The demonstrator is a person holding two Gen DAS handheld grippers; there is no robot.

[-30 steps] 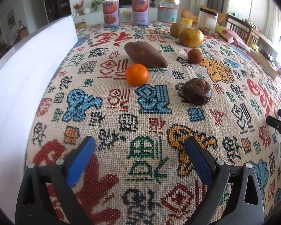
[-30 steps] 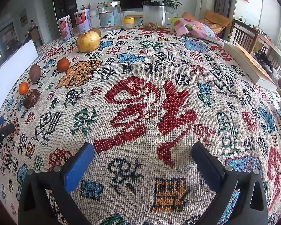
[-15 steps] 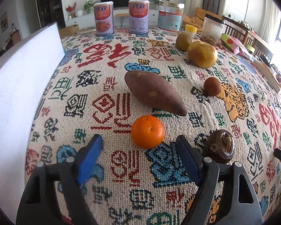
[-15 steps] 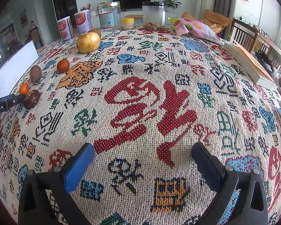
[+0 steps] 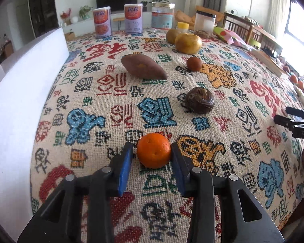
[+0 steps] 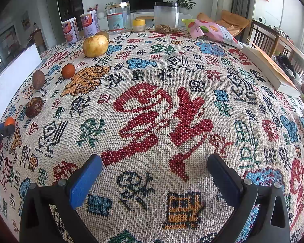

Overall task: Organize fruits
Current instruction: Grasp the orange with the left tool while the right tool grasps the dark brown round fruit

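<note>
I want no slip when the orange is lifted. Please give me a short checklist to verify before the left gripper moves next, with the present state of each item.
1. orange sits between the pads of the left gripper: ok.
2. Grip finished: not ok. The jaws are closing; the right pad meets the peel, a thin gap shows at the left pad.
3. Orange centred along the pads: not ok, it sits near the fingertips.
4. Neighbours apart from the orange: ok. The dark wrinkled fruit and sweet potato lie farther back.
5. right gripper out of the way: ok, open over bare tablecloth.
6. Place to put the orange: cannot tell.
</note>
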